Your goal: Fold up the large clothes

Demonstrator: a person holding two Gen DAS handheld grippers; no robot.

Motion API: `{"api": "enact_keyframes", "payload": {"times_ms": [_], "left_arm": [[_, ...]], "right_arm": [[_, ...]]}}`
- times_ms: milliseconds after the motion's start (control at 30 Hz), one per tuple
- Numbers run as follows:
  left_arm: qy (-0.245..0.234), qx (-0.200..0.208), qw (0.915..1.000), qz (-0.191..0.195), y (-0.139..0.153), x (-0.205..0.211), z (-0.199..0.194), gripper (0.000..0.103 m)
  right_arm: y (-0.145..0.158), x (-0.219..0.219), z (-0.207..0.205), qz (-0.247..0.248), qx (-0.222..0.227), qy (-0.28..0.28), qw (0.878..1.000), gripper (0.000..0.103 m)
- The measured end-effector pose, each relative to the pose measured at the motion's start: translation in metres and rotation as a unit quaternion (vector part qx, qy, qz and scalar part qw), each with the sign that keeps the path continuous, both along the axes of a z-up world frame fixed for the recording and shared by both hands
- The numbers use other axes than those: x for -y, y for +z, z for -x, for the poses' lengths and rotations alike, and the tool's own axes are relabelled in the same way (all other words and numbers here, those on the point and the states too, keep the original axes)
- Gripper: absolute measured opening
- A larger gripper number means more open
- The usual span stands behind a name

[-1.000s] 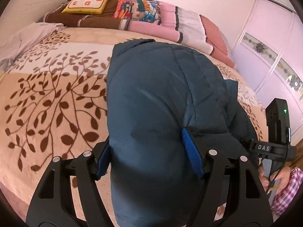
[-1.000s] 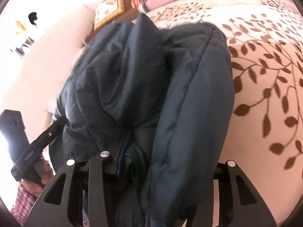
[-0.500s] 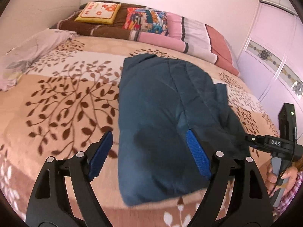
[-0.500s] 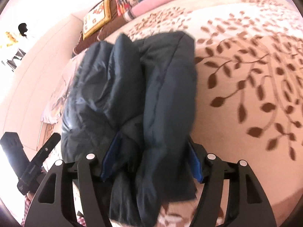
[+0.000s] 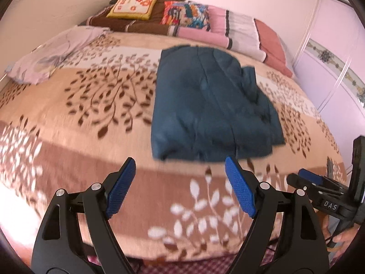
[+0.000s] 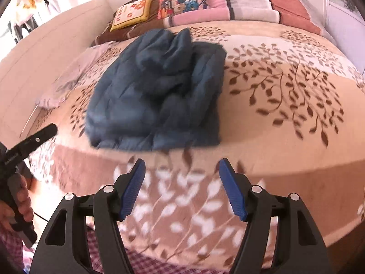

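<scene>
On the leaf-patterned bedspread (image 5: pixel 91 118), a folded dark blue jacket (image 5: pixel 209 111) lies flat near the middle of the bed, with pillows (image 5: pixel 230 29) lined up beyond it along the headboard end. Nearer the foot of the bed, the left gripper (image 5: pixel 180 182) hovers with its blue pads wide apart, holding nothing and clear of the jacket. Beside it, the right gripper (image 6: pixel 181 185) likewise stands spread and empty, short of the jacket's near edge. A pale lilac cloth (image 5: pixel 57 52) lies at the bed's left side.
</scene>
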State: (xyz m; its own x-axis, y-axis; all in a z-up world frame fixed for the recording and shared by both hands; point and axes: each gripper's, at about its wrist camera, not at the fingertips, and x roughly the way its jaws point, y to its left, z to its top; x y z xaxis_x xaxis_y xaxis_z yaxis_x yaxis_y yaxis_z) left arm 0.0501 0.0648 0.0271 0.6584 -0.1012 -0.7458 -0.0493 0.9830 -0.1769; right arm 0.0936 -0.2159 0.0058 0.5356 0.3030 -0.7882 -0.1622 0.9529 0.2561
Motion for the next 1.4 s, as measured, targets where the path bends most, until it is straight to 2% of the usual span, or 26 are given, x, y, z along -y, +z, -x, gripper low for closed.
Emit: {"api": "enact_keyframes", "payload": {"times_ms": [267, 367, 467, 833, 1400], "left_arm": [[0.018, -0.027, 0.9995, -0.004, -0.018, 0.011, 0.040, 0.080], [0.021, -0.030, 0.9991, -0.019, -0.024, 0.018, 0.051, 0.080], [0.022, -0.037, 0.9986, -0.031, -0.029, 0.023, 0.058, 0.080], [0.017, -0.036, 0.9979, -0.052, -0.030, 0.031, 0.069, 0.080], [0.016, -0.033, 0.9982, -0.048, -0.027, 0.030, 0.073, 0.080]], "right_arm": [[-0.005, -0.024, 0.035, 0.003, -0.010, -0.005, 1.000, 0.066], [-0.014, -0.027, 0.045, 0.003, -0.025, -0.012, 1.000, 0.066], [-0.024, -0.031, 0.054, 0.022, -0.035, -0.010, 0.999, 0.066], [-0.032, -0.039, 0.066, 0.055, -0.037, -0.011, 0.998, 0.066], [-0.029, -0.048, 0.072, 0.075, -0.030, -0.002, 0.997, 0.066]]}}
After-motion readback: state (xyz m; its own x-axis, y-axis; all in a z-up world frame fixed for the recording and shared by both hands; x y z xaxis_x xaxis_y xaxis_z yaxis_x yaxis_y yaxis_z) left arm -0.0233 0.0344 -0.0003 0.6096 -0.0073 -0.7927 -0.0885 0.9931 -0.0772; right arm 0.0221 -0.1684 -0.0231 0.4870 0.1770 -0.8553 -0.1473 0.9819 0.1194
